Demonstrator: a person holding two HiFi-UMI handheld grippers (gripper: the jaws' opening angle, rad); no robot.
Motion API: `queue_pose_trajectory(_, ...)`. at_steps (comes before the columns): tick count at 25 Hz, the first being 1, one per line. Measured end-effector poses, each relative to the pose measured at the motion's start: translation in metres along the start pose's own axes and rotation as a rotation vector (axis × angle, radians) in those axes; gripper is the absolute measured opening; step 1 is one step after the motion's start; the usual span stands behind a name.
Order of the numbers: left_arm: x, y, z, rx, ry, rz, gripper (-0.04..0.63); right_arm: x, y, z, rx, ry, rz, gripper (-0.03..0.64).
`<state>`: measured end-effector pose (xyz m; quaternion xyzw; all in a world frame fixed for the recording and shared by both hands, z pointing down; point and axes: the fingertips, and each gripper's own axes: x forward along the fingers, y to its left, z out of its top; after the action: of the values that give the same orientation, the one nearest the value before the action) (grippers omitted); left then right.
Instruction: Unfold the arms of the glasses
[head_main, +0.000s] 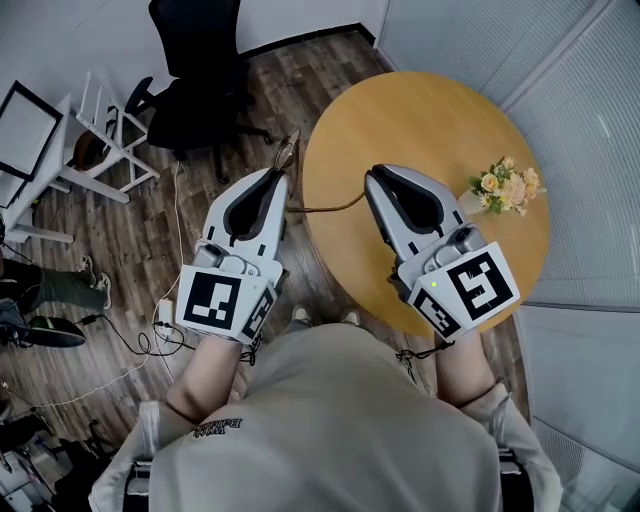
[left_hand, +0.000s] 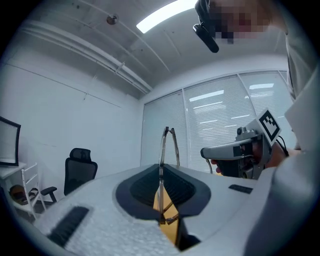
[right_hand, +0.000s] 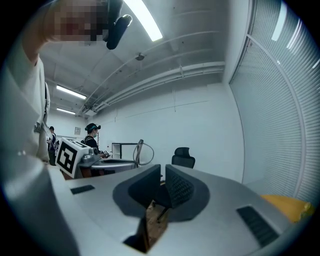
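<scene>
Left hand-held gripper (left_hand: 161, 172) around glasses (left_hand: 162, 148)

Looking down on a round wooden table (head_main: 430, 110) carrying a small bouquet of flowers (head_main: 508, 186) near its right edge; taking in slatted blinds (head_main: 600, 130) at right and, at left, a black office chair (head_main: 195, 70), a white chair (head_main: 105, 135) and cables (head_main: 128, 342) trailing across the plank floor (head_main: 200, 190).
</scene>
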<state>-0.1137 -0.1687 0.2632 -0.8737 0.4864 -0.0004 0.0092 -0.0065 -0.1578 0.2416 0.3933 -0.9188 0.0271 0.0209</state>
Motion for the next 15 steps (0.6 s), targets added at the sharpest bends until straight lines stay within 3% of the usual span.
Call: queue_pose_trajectory(15,0.001,0.013,0.006,-0.098,-0.03,0.008,0.04,-0.019,0.001,-0.069,0.08,0.148,0.007,0.041)
